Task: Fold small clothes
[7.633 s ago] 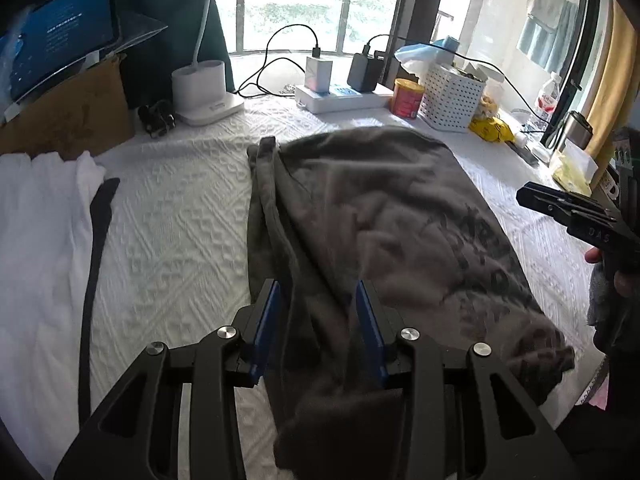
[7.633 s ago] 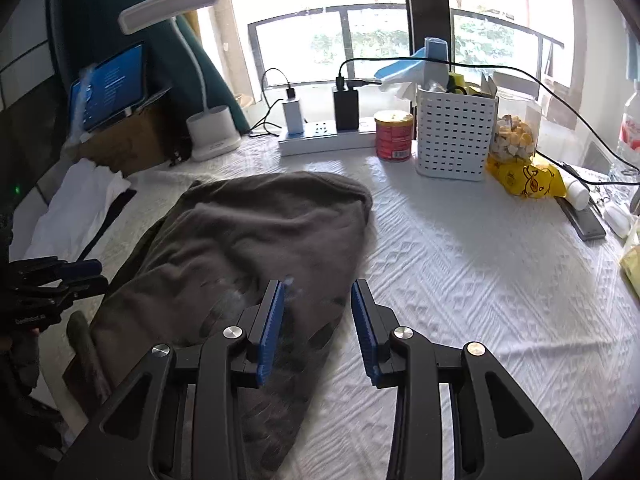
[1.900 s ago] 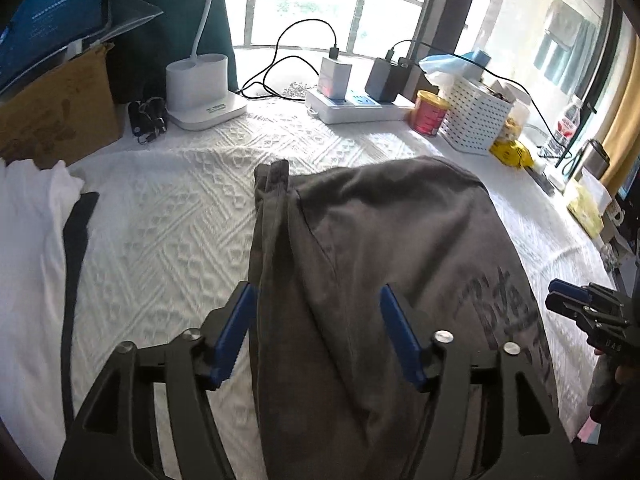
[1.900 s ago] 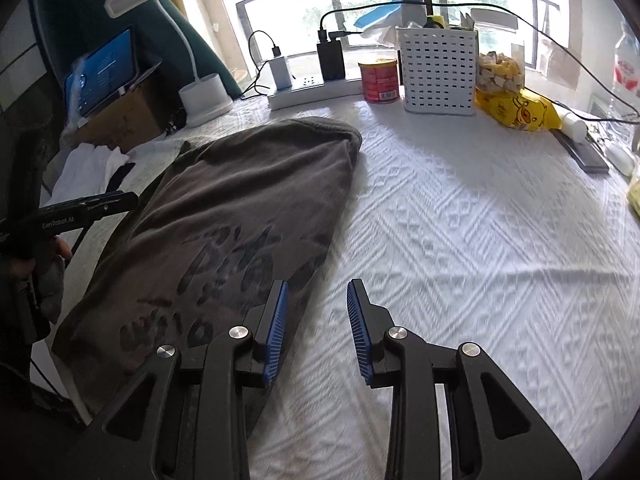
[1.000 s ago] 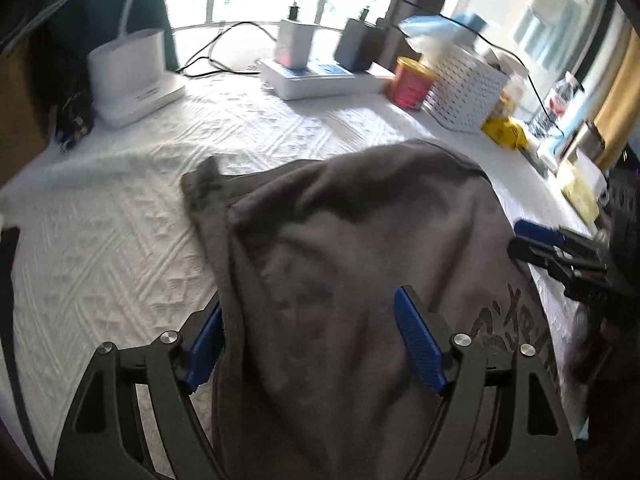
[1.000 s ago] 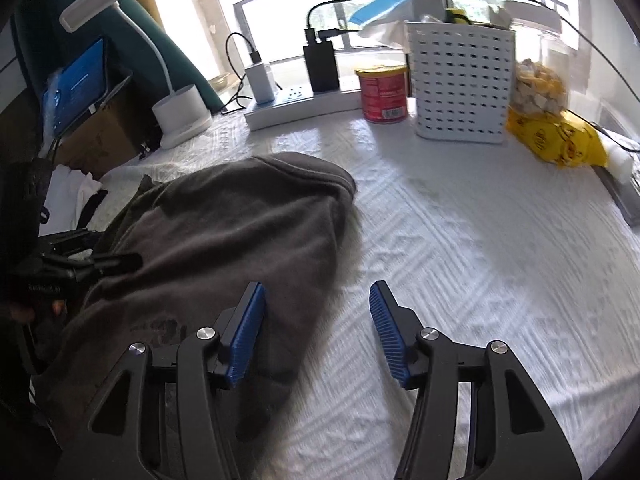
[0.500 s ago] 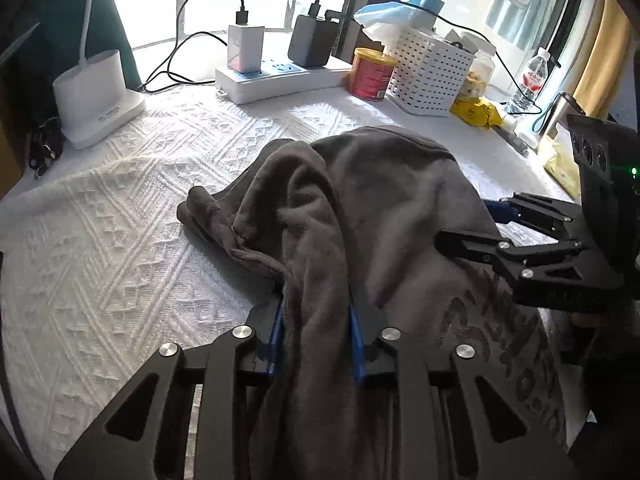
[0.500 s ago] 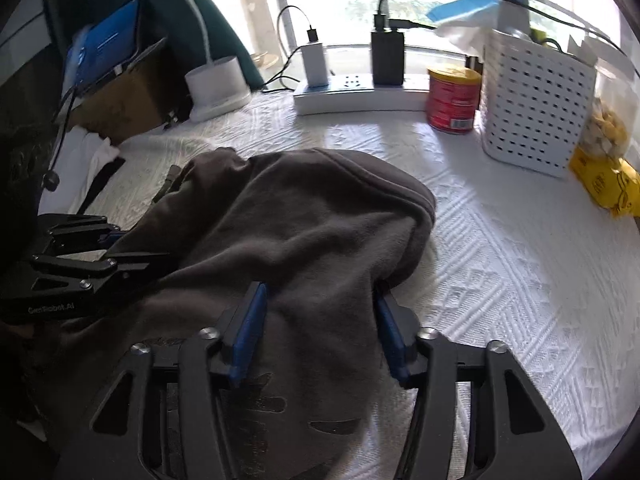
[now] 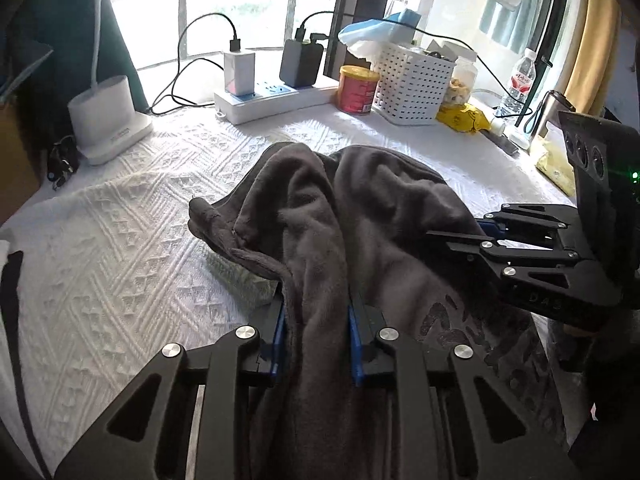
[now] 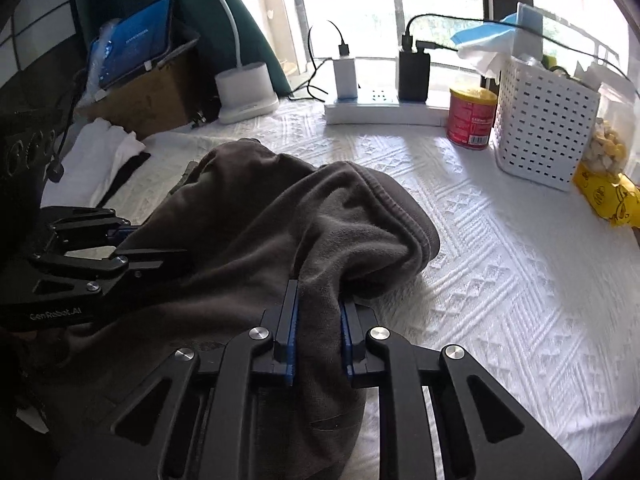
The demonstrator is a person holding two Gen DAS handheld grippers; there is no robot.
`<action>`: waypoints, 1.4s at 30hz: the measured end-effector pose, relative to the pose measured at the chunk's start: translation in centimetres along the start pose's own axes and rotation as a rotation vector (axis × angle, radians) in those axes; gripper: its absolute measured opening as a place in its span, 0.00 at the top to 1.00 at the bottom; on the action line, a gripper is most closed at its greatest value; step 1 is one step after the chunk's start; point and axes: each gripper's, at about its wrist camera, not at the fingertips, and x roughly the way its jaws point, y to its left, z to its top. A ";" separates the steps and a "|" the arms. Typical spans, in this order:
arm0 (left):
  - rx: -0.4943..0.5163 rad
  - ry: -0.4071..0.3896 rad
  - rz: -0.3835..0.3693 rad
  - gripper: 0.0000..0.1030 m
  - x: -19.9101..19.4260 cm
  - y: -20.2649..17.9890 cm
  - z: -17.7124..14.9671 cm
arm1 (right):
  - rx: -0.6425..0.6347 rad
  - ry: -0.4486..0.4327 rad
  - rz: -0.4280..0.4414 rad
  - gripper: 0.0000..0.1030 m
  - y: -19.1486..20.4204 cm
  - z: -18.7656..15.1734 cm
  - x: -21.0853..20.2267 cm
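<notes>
A dark grey fleece garment with printed lettering lies on the white textured cover. In the left wrist view my left gripper is shut on a bunched ridge of its left side, and the cloth rises in folds ahead of the fingers. In the right wrist view my right gripper has its jaws closing, with the blue pads pressing a fold of the grey garment near its rounded right edge. Each gripper shows in the other's view: the right gripper and the left gripper, both low against the cloth.
Along the window stand a white lamp base, a power strip with chargers, a red can, a white basket and a yellow bag. White clothes and a cardboard box with a tablet sit at left.
Both grippers went from wide open over the flat garment to closed on its cloth. The gripped sides are pulled up into ridges, and the garment's far end has bunched.
</notes>
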 end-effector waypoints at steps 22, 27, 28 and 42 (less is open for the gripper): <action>0.021 -0.169 0.034 0.78 -8.2 -4.1 -1.9 | -0.045 -0.176 -0.032 0.82 4.3 -1.2 -9.3; 0.025 -0.212 0.052 0.78 -10.1 -4.6 -2.5 | -0.061 -0.224 -0.042 0.83 5.4 -1.5 -11.4; 0.026 -0.220 0.054 0.78 -10.4 -4.7 -2.6 | -0.066 -0.235 -0.044 0.83 5.7 -1.5 -12.0; 0.028 -0.363 0.066 0.78 -15.8 -5.8 -3.9 | -0.135 -0.362 -0.053 0.83 9.5 -1.8 -18.0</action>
